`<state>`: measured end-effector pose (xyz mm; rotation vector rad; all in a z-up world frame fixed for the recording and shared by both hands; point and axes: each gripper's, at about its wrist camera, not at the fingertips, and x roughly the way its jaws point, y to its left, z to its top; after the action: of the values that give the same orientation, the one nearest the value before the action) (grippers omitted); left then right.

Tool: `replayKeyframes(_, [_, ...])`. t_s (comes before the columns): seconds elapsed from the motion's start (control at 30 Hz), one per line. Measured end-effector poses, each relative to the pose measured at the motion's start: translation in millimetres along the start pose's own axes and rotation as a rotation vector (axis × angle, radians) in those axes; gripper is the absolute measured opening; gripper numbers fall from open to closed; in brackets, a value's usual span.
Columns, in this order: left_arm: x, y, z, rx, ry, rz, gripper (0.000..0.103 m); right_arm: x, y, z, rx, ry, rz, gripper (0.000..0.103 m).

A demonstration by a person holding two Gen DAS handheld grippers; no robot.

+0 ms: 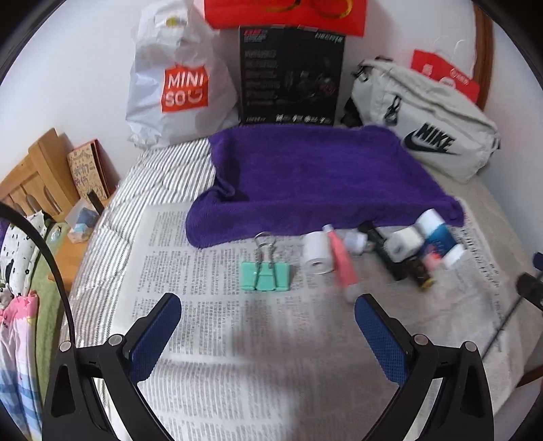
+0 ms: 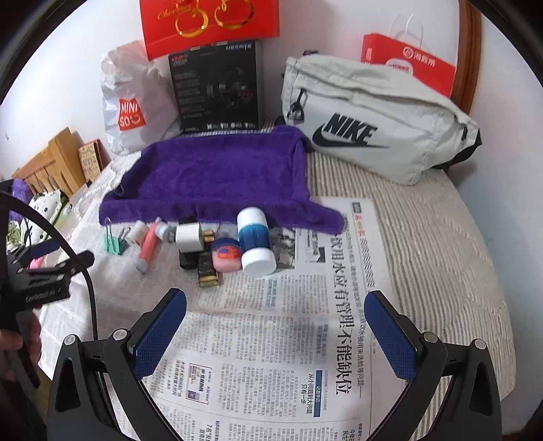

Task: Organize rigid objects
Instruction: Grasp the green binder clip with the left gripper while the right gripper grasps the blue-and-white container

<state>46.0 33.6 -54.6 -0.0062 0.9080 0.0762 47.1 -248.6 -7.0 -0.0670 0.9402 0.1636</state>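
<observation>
Small rigid items lie in a row on newspaper [image 1: 210,332] in front of a purple towel [image 1: 305,176]. In the left wrist view: a mint binder clip [image 1: 266,273], a white paper roll [image 1: 318,252], a pink tube [image 1: 343,263], a blue-and-white bottle [image 1: 437,237]. The right wrist view shows the clip [image 2: 113,242], pink tube [image 2: 148,249], a white charger cube [image 2: 190,237], a pink jar [image 2: 226,259], a gold-and-black item [image 2: 207,269] and the blue-and-white bottle [image 2: 254,241]. My left gripper [image 1: 268,313] is open and empty just short of the clip. My right gripper [image 2: 275,308] is open and empty, short of the pile.
Behind the towel stand a white Miniso bag [image 1: 180,81], a black headset box [image 1: 292,74], a grey Nike bag [image 2: 373,118] and red paper bags [image 2: 210,23]. Wooden furniture [image 1: 37,173] stands left of the striped bed. The left gripper's body [image 2: 40,281] shows in the right wrist view.
</observation>
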Motion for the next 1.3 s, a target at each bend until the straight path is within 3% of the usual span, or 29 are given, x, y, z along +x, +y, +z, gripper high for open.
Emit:
replayKeyframes(0.2, [40,9,4,-0.021,0.028,-0.002,0.098,21,-3,-8,-0.009,0.04,0.013,0.103])
replayKeyframes(0.27, [48,11,5,-0.025,0.033,-0.015,0.091,25,-4,-8,-0.013,0.039,0.013,0.103])
replayKeyframes(0.4, [64,13,6,-0.027,0.044,-0.037,0.086,35,-6,-8,-0.011,0.053,0.017,0.103])
replayKeyframes(0.47, [68,13,6,-0.026,0.045,-0.036,0.076,41,-7,-8,-0.006,0.063,0.025,0.103])
replayKeyframes(0.53, [68,13,6,-0.016,0.03,-0.026,0.075,46,-8,-8,-0.002,0.074,0.025,0.103])
replayKeyframes(0.73, [66,13,6,0.023,0.018,-0.044,0.055,65,-9,-9,0.009,0.108,0.027,0.103])
replayKeyframes(0.8, [64,12,6,0.028,0.013,-0.052,0.04,67,-10,-8,0.013,0.107,0.029,0.103])
replayKeyframes(1.07, [62,10,2,0.04,-0.002,-0.055,0.039,81,-15,15,0.007,0.074,0.021,0.103])
replayKeyframes(1.2, [62,10,0,0.043,-0.013,-0.053,0.039,97,-16,31,0.021,0.078,0.057,0.101])
replayKeyframes(1.3, [61,10,0,0.041,-0.013,-0.054,0.04,110,-10,39,-0.01,0.079,0.071,0.093])
